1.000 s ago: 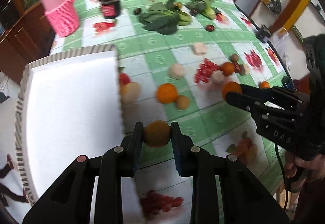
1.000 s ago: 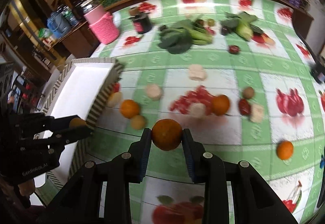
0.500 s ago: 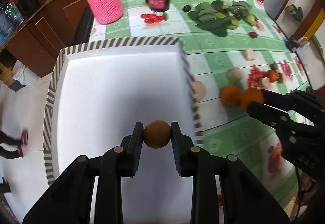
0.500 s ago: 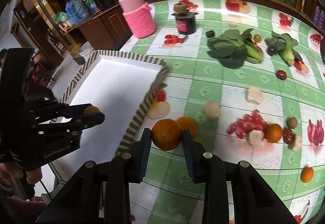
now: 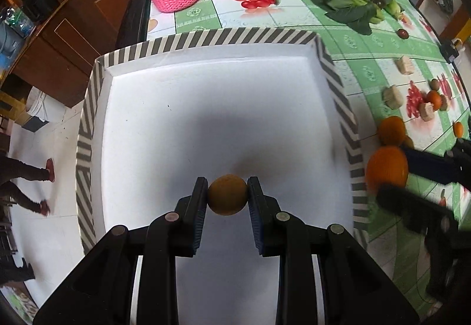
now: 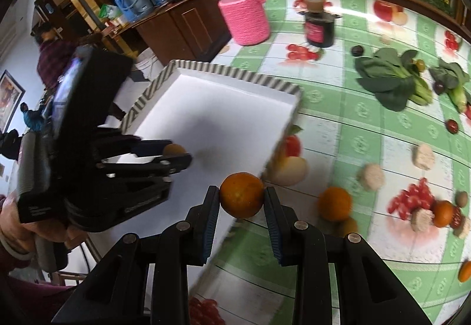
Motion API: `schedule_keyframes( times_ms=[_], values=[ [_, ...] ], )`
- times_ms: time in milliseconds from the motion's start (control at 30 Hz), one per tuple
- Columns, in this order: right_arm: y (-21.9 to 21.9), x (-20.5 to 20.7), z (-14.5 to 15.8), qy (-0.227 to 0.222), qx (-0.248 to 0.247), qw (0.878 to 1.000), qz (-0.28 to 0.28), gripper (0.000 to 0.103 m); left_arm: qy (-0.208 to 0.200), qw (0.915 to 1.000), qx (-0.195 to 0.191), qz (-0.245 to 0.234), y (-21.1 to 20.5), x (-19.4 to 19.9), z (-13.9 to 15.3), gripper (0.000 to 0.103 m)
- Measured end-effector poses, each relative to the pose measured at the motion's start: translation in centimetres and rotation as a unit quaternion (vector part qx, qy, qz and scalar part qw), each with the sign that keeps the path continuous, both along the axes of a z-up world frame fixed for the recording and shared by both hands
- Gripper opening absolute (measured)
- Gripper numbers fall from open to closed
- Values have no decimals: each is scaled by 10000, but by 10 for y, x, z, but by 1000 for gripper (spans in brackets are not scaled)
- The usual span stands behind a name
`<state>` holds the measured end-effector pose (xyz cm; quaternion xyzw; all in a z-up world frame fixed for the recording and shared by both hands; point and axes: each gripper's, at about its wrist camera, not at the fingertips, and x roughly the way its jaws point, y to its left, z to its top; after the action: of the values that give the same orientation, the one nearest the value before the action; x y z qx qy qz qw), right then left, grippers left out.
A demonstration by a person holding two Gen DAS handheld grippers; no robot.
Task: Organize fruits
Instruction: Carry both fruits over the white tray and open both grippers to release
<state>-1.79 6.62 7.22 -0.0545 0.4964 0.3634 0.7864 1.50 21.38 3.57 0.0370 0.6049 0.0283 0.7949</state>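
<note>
Progress: early; striped tray (image 5: pixel 188 43) holds nothing yet, and oranges (image 6: pixel 335 203) and other fruit lie loose on the fruit-print tablecloth (image 6: pixel 368 124).
Left gripper (image 5: pixel 227 199): clamped on a small brownish-orange fruit (image 5: pixel 227 198), over the tray's white floor.
Right gripper (image 6: pixel 242 199): clamped on an orange (image 6: pixel 242 194), at the tray's near rim.
Change: a second ago both fruits hung over the cloth; both have since travelled to the tray.

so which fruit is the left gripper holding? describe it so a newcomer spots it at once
Find the big white tray with the grey-striped rim at the table's edge. Above its bare floor, the left gripper pinches a small, round, dull brownish-orange fruit. It is smaller and duller than the bright orange in the right gripper by the tray's rim.
</note>
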Motion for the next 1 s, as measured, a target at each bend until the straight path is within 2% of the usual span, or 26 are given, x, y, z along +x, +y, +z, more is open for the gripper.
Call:
schedule_keyframes(
  times_ms=[533, 767, 900, 967, 1000],
  values=[
    [53, -18, -28, 325, -182, 9983, 440, 31, -33, 9996, -91, -272, 6, 29, -9, 25],
    [60, -18, -43, 412, -289, 9977, 462, 33, -116, 9993, -42, -344, 3, 27, -8, 25],
    [56, -15, -45, 434, -183, 9981, 406, 34, -131, 9994, -101, -313, 5, 30, -8, 25],
    [52, -15, -44, 418, -145, 9983, 385, 37, -129, 9995, -98, -274, 8, 30, -7, 28],
    [50, -15, -43, 424, -122, 9983, 375, 40, -120, 9996, -118, -230, 10, 30, -7, 35]
  ],
)
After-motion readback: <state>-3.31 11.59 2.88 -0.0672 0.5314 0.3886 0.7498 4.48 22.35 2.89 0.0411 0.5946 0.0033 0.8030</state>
